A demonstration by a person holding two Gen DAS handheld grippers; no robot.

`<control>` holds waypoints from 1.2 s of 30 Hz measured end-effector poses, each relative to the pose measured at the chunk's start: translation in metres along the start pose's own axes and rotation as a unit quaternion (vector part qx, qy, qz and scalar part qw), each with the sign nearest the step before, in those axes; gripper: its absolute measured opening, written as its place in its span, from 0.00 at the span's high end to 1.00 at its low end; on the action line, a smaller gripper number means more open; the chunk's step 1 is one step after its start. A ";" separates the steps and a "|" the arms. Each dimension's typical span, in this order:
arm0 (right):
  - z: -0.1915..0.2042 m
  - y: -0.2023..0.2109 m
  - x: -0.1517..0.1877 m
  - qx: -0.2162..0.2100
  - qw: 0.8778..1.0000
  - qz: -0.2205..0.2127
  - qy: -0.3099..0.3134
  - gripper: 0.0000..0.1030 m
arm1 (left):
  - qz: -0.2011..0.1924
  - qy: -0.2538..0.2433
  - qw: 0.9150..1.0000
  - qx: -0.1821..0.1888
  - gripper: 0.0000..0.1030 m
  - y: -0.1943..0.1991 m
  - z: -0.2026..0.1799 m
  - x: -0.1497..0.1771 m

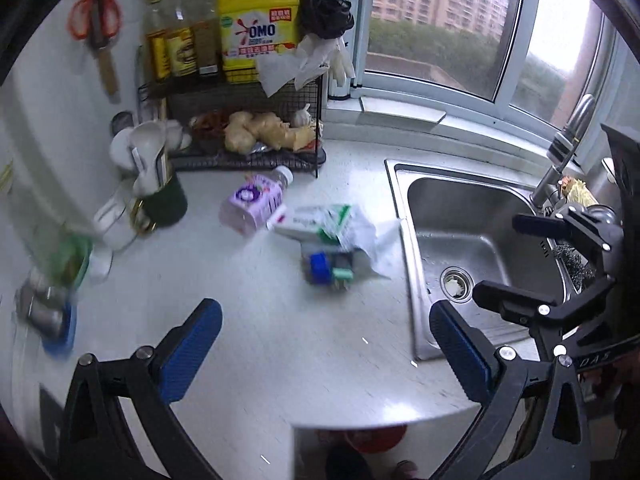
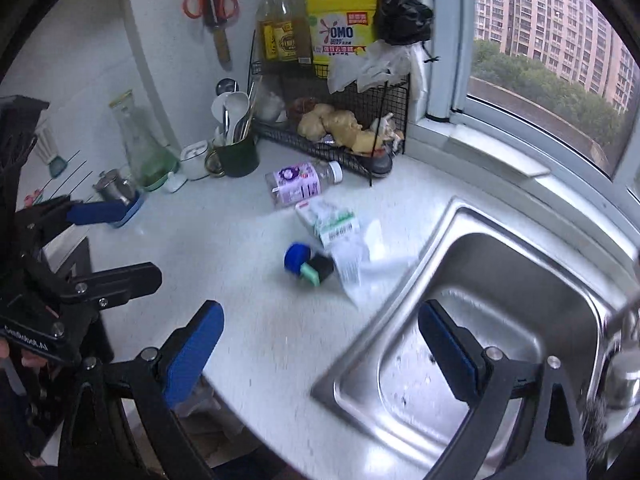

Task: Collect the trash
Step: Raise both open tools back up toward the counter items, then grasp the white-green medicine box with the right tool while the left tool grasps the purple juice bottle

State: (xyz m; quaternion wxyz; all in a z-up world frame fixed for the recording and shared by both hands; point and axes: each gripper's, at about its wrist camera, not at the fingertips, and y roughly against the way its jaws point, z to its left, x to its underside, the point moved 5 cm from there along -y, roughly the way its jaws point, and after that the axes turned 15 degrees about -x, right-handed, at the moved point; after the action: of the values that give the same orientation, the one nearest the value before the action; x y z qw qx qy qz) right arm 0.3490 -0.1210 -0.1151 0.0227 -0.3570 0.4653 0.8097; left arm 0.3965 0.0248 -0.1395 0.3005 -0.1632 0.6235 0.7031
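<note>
Left hand-held gripper (image 1: 326, 354): jaws spread wide, nothing between the blue pads; it hangs above the bare front part of the counter (image 1: 280, 340), short of the trash.
Right hand-held gripper (image 2: 320, 354): jaws also wide apart and empty; its left finger is over the counter, its right finger over the sink (image 2: 500, 280).
Each gripper in the other's view: the right one shows at the right edge of the left wrist view, over the sink; the left one shows at the left edge of the right wrist view.
Purple-labelled bottle (image 2: 300, 183): clear plastic, white cap, lying on its side on the counter just in front of the wire rack (image 2: 340, 120).
Green-and-white packet (image 2: 330, 220): crumpled, lying just beside the bottle, toward the sink.
White paper (image 2: 356, 272): creased sheet under and beside the packet, reaching toward the sink rim.
Blue cap piece (image 2: 296, 258): small item with a dark and mint-green part attached, touching the paper's near edge; what it is cannot be told.
Wire rack: holds ginger below, oil bottles and a yellow OMO jug (image 2: 340, 24) above.
Utensil cup (image 2: 236, 152): dark green, left of the rack.
</note>
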 end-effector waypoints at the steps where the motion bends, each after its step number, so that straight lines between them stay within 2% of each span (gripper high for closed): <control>1: -0.003 -0.006 -0.008 0.002 1.000 0.007 0.001 0.05 | 0.002 -0.008 1.000 0.005 0.00 -0.011 0.008 -0.010; 6: -0.022 -0.046 -0.043 -0.005 0.999 0.041 0.001 0.05 | 0.005 -0.055 0.998 -0.001 0.00 -0.060 0.043 -0.049; 10: -0.033 -0.076 -0.061 -0.001 0.997 0.072 0.008 0.05 | 0.011 -0.091 0.996 -0.002 0.00 -0.096 0.061 -0.068; 17: -0.048 -0.131 -0.070 0.001 0.990 0.140 0.020 0.05 | 0.016 -0.151 0.988 0.021 0.00 -0.152 0.068 -0.090; 24: -0.059 -0.181 -0.071 -0.004 0.981 0.191 0.035 0.05 | 0.031 -0.180 0.982 0.042 0.00 -0.195 0.062 -0.091; 29: -0.065 -0.207 -0.072 -0.004 0.977 0.210 0.040 0.06 | 0.052 -0.176 0.981 0.064 0.00 -0.222 0.064 -0.085; 32: -0.067 -0.221 -0.074 -0.009 0.974 0.221 0.041 0.16 | 0.059 -0.175 0.980 0.071 0.00 -0.230 0.065 -0.082; 36: -0.066 -0.233 -0.076 -0.004 0.972 0.232 0.045 0.18 | 0.068 -0.167 0.980 0.083 0.00 -0.235 0.068 -0.077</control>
State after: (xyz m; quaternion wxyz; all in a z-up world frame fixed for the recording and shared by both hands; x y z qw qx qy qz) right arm 0.5279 -0.0172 -0.2623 -0.1884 -0.2753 0.5330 0.7776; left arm 0.6125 0.0843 -0.2647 0.3645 0.0252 0.6304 0.6849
